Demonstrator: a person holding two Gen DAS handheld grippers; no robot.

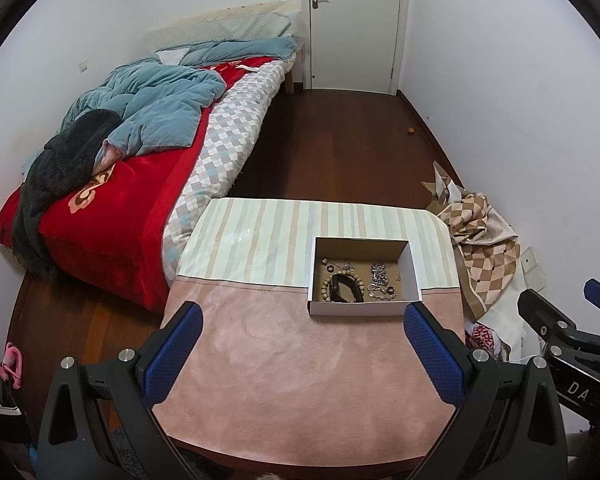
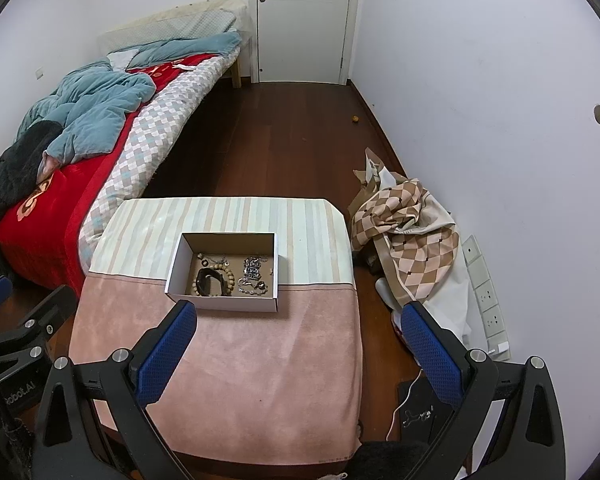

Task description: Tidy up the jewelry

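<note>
A shallow white cardboard box (image 1: 360, 309) (image 2: 224, 302) sits on a low table covered in pink and striped cloth (image 1: 300, 360) (image 2: 240, 360). Inside it lie a wooden bead bracelet (image 1: 326, 286) (image 2: 231, 276), a black bangle (image 1: 346, 286) (image 2: 210, 280), a silver chain (image 1: 378, 274) (image 2: 253, 268) and small rings. My left gripper (image 1: 302, 354) hangs open above the pink cloth, short of the box, nothing between its blue pads. My right gripper (image 2: 300, 352) is open too, over the table's near right part, also holding nothing.
A bed (image 1: 120, 184) (image 2: 80, 140) with red and blue bedding stands left of the table. A heap of checked cloth (image 1: 484, 248) (image 2: 408, 224) lies on the wooden floor at the right wall. A white door (image 1: 354, 24) closes the far end.
</note>
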